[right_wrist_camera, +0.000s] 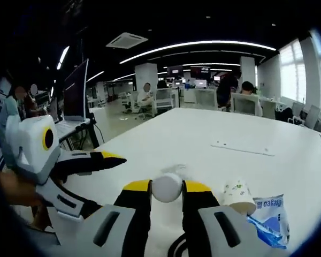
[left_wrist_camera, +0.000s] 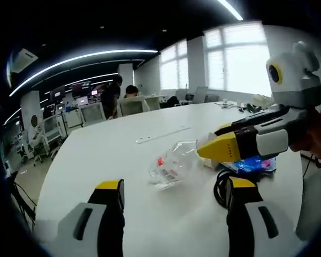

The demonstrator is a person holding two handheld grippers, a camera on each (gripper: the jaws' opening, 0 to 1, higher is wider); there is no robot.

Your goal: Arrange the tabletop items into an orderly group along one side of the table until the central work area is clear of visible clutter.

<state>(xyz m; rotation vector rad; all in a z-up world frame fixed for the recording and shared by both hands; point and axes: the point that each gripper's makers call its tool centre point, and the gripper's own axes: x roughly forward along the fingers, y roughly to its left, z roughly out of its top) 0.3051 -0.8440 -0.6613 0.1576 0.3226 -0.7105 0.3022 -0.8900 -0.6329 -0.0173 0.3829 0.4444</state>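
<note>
The right gripper (right_wrist_camera: 166, 197) had its jaws clenched on the white cap end of a clear plastic bottle (left_wrist_camera: 173, 161), which lay on its side on the white table (left_wrist_camera: 123, 160), near the middle. In the left gripper view the left gripper (left_wrist_camera: 174, 195) hovered behind the bottle with its jaws released and nothing between them. Just beside the bottle's neck sat a tipped paper cup (right_wrist_camera: 238, 195), a blue snack packet (right_wrist_camera: 270, 219) and a coil of black cable (left_wrist_camera: 221, 187). The step in hand looked to be carrying the bottle to the group by that side. Doing it well probably meant lifting it clear before moving, since the light bottle could pivot about the cap and knock the cup.
</note>
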